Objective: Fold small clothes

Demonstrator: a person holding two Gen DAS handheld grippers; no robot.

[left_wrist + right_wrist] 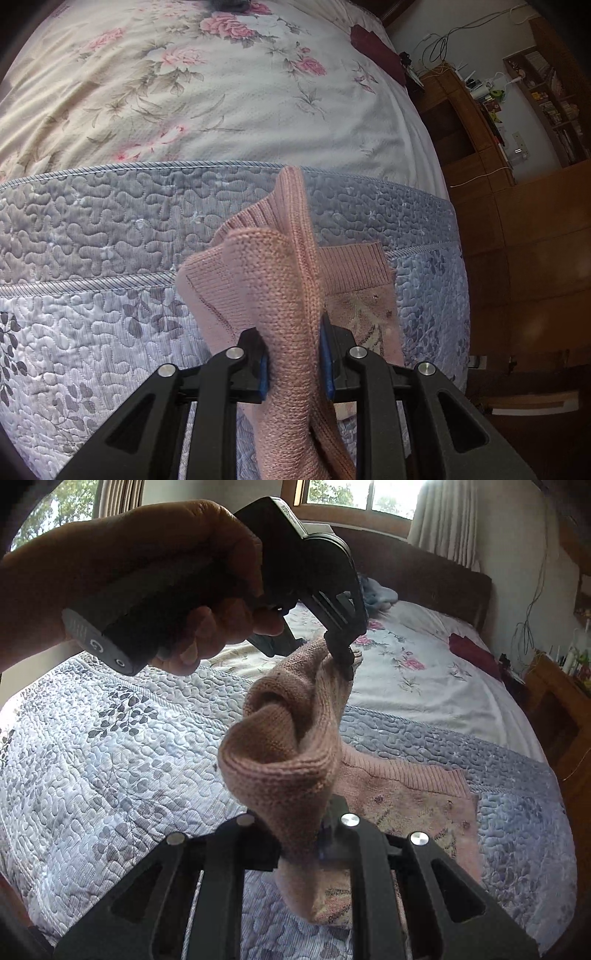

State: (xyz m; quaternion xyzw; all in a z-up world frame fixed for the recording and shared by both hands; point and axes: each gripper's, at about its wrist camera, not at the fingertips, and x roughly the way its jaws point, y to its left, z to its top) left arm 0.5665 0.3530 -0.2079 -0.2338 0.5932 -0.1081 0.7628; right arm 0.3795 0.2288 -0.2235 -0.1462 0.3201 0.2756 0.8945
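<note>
A: Knitwear's up in the air! Both grippers are clamped on the pink knitted garment point(284, 746), which is raised above the quilted bedspread point(110, 738).

B: Right. The left gripper point(295, 369) has its blue-padded fingers point(263, 373) clenched on a thick bunch of knit. From the right wrist view, a hand point(177, 590) squeezes that tool's handle, pinching the upper end.

A: And the right gripper point(317, 842)?

B: Closed on the lower end, so the cloth twists between them. The ribbed hem part still lies on the bed.

A: Why hold it this way?

B: I'd guess two grip points let them spread it flat before folding. It needs untwisting first.
</note>
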